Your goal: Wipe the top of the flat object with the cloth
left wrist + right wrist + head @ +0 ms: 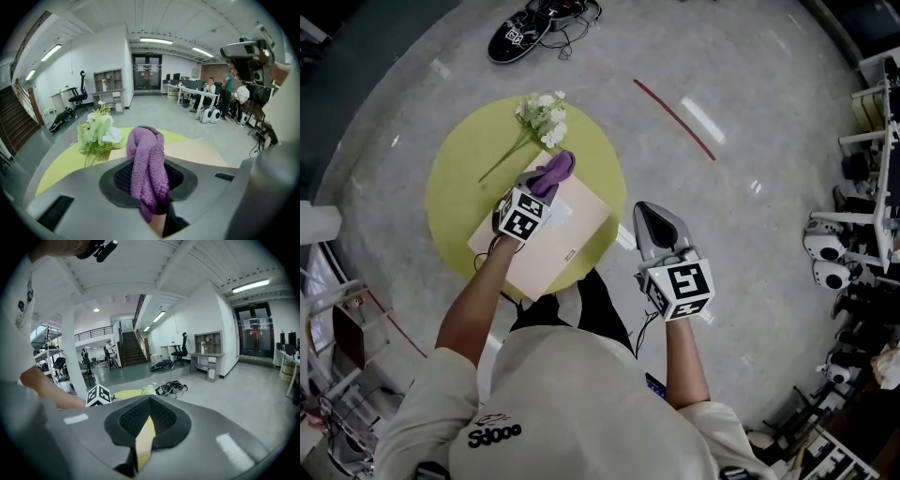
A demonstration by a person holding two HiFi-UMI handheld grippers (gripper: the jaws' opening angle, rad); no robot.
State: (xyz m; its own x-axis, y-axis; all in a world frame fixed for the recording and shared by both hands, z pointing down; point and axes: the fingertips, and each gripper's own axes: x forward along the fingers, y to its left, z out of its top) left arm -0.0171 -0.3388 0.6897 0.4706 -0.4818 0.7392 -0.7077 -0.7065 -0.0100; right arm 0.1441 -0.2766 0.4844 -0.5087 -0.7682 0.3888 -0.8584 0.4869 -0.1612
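A tan flat board (558, 239) lies on the round yellow-green table (469, 159). My left gripper (546, 181) is shut on a purple cloth (555, 171), held over the board's far corner next to the flowers. In the left gripper view the bunched cloth (147, 164) sticks up from between the jaws, with the board (201, 152) behind it. Whether the cloth touches the board I cannot tell. My right gripper (652, 217) hangs off the table's right side over the floor, jaws together and holding nothing; in its own view the right gripper (143, 437) shows only a thin slit.
A spray of white flowers (542, 117) lies on the table beyond the board, also seen as flowers (98, 131) left of the cloth. On the floor are a black shoe with cables (517, 36), a red line (675, 119) and white machines (825, 258) at the right.
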